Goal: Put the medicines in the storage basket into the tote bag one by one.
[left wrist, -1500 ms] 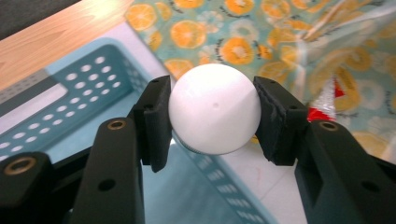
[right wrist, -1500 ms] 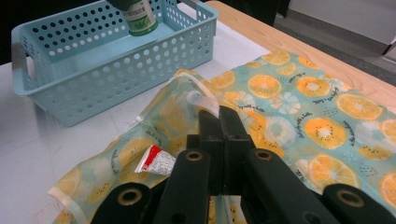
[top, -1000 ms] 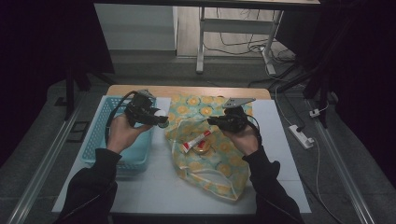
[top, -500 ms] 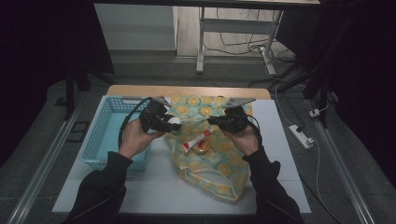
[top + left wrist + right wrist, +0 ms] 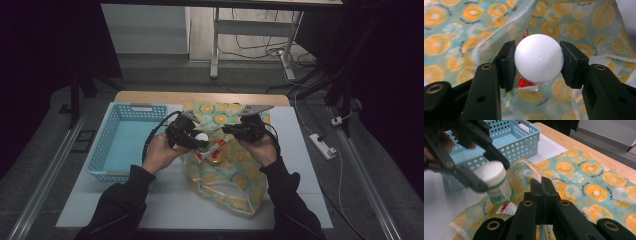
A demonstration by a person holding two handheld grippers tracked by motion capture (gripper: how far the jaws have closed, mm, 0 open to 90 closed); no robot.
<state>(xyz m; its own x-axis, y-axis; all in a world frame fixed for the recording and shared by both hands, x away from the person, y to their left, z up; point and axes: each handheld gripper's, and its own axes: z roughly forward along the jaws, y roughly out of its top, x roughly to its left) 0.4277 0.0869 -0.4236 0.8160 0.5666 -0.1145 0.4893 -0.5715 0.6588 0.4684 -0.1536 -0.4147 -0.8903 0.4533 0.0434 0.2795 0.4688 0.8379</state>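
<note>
Left gripper view: bottle (image 5: 538, 58) clamped btwn gripper (image 5: 536, 65) jaws.

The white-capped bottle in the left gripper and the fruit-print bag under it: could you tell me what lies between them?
In the left gripper view, a red-and-white tube shows just beneath the bottle, lying on the bag.

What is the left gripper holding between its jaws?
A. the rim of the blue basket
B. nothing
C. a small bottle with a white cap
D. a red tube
C: the left gripper has its jaws pressed on both sides of the white-capped bottle, above the fruit-print bag.
</note>
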